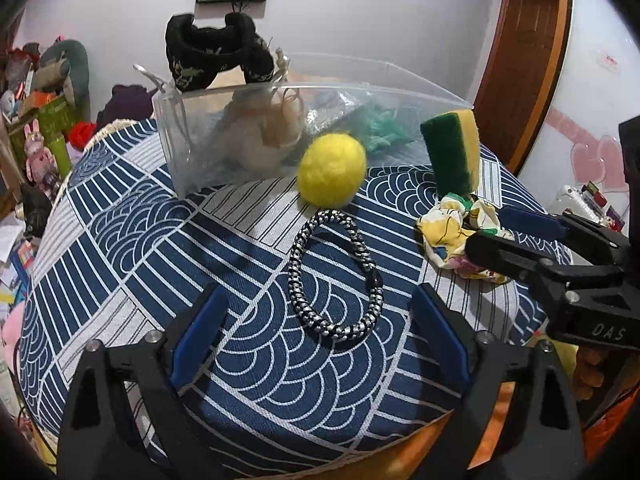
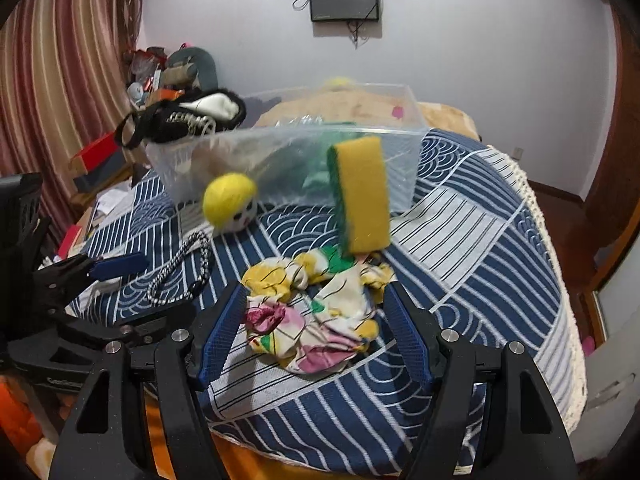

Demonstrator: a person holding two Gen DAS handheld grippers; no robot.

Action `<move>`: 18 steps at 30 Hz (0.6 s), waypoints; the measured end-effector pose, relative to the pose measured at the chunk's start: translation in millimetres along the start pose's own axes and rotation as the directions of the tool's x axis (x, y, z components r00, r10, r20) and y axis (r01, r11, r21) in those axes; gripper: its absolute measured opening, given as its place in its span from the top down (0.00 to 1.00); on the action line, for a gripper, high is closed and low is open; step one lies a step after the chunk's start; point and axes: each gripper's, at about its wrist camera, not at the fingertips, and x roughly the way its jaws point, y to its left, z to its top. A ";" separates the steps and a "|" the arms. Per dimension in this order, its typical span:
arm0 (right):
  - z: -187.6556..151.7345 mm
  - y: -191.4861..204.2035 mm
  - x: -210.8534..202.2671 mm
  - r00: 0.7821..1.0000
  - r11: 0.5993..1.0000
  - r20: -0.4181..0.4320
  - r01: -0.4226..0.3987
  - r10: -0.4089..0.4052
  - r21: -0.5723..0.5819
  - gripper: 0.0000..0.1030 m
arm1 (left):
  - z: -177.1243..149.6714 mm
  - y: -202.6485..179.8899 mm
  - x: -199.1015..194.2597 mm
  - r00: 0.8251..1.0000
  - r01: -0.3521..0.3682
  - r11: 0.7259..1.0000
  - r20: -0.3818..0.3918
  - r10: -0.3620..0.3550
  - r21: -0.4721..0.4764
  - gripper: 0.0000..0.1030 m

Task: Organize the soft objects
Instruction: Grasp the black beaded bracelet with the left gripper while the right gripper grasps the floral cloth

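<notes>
A black-and-white braided band (image 1: 334,276) lies on the blue patterned tablecloth (image 1: 120,248), just ahead of my open, empty left gripper (image 1: 320,320). My right gripper (image 2: 316,320) is open with its fingers on either side of a crumpled floral cloth (image 2: 316,316), which also shows in the left wrist view (image 1: 452,236). Behind it a yellow-and-green sponge (image 2: 360,196) stands on end. A yellow fuzzy ball (image 1: 332,170) sits against a clear plastic bin (image 1: 180,140) that holds a beige plush and green items. Black slippers (image 1: 216,56) rest on the bin's rim.
The round table's edge falls off close on all sides. Cluttered shelves and toys (image 1: 36,120) stand to the left, a wooden door (image 1: 524,56) to the right. In the right wrist view the left gripper (image 2: 116,268) sits at the left, beside the band (image 2: 180,276).
</notes>
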 end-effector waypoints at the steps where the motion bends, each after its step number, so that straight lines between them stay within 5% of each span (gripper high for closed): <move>1: -0.4 0.7 1.3 1.000 1.000 -0.003 -0.002 0.002 -0.002 0.34 | -1.0 -1.5 -0.5 1.000 0.002 1.000 0.003 -0.002 0.005 0.21; 7: -6.5 6.8 8.5 1.000 1.000 -0.024 0.000 0.000 -0.017 0.37 | -5.4 -4.7 -6.0 0.998 0.055 0.998 0.022 -0.055 0.015 0.47; 18: -7.1 10.1 2.2 1.000 0.999 -0.006 0.021 -0.022 -0.048 0.77 | -4.9 -11.7 -10.1 0.996 0.087 0.995 0.014 -0.088 0.054 0.79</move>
